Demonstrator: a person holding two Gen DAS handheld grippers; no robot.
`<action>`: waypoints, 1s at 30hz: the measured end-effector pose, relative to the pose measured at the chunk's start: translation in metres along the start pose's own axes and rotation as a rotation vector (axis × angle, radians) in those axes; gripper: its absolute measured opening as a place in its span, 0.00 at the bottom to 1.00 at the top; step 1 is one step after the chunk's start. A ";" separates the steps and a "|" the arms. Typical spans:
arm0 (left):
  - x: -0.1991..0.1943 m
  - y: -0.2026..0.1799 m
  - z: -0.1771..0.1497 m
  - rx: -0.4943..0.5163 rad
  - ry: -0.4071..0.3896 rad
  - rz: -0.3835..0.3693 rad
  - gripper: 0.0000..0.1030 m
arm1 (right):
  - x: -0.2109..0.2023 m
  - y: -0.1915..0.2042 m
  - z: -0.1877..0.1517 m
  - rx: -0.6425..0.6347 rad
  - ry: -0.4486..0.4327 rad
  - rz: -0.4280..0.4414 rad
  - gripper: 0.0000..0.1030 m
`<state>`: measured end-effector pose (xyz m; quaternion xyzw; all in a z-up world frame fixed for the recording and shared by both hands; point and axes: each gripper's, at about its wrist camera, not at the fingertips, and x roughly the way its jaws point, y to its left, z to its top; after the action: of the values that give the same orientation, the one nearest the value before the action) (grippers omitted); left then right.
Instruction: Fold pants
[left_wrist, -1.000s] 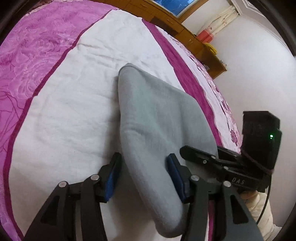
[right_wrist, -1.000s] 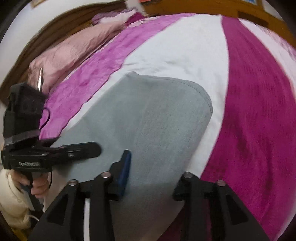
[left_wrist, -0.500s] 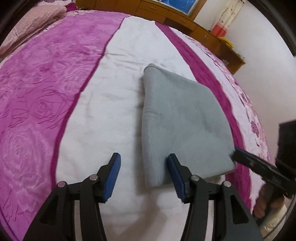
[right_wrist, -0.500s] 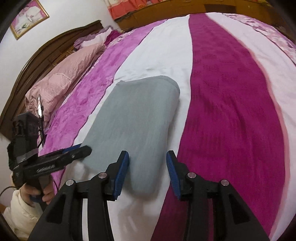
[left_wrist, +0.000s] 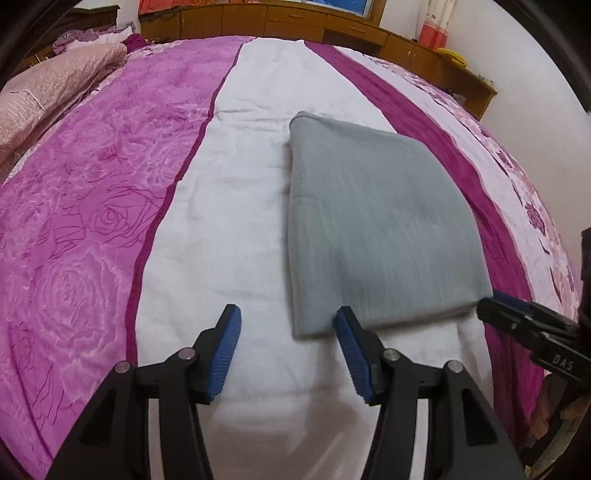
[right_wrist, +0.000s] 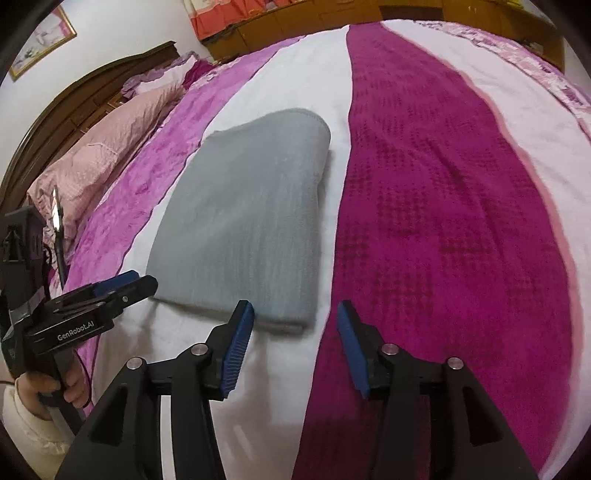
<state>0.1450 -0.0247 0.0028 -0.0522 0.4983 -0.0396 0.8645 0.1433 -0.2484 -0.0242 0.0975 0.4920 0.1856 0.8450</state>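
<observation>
Fingers of left gripper (left_wrist: 288, 345) spread wide at bottom centre of left view, holding nothing; right gripper (right_wrist: 295, 341) likewise parted and empty at bottom centre of right view. Pants (left_wrist: 373, 225), grey, folded into compact rectangle, lie flat right of centre on white stripe of bedspread (left_wrist: 229, 206). Fold looks finished. Risk: either pad sits just beside near hem; a careless sweep could snag the edge, drag layers open, undo fold.

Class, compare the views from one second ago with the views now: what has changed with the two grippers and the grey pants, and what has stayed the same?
Both the left gripper and right gripper have let go of the folded grey pants and drawn back, jaws open and empty. The pants stay folded flat on the bedspread, in the same place.
</observation>
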 end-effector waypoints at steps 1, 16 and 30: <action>-0.001 -0.002 -0.003 0.004 0.000 0.007 0.56 | -0.004 0.001 -0.003 0.000 -0.006 -0.009 0.42; 0.007 -0.026 -0.056 0.056 0.043 0.113 0.95 | -0.010 0.013 -0.066 -0.079 -0.057 -0.251 0.78; 0.012 -0.027 -0.060 0.049 0.033 0.137 0.99 | 0.003 0.020 -0.076 -0.125 -0.154 -0.297 0.96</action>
<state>0.0990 -0.0556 -0.0336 0.0039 0.5137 0.0067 0.8579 0.0742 -0.2306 -0.0571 -0.0153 0.4221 0.0809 0.9028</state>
